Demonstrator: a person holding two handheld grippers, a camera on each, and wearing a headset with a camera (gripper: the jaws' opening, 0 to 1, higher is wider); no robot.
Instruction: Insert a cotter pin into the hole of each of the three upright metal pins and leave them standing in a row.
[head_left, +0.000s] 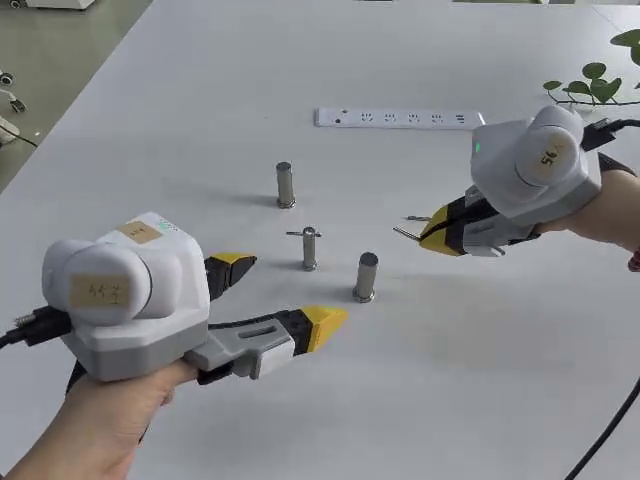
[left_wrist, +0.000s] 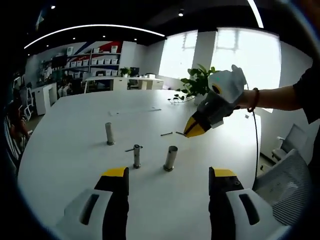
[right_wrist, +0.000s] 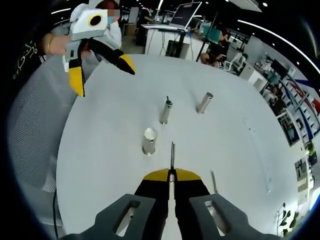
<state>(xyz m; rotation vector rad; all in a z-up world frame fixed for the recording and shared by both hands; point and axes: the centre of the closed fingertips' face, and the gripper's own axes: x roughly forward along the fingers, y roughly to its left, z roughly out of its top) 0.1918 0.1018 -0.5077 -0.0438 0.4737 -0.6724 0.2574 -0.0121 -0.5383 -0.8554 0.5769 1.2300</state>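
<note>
Your right claw (head_left: 432, 234) is clamped on a cotter pin (head_left: 408, 226) held level, tip toward the near pin (head_left: 366, 277), upright on the tabletop (head_left: 200, 130) just ahead and lower; your left claw (head_left: 287, 292) gapes empty.

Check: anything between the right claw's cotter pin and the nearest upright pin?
Nothing: bare white table lies between the cotter pin in the right claw and the nearest upright pin, seen in head and right gripper views.

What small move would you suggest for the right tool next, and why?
Probably ease the right tool, shut on a cotter pin, down toward the nearest metal pin and line it up crosswise: the middle pin already carries one, while this one looks bare.
</note>
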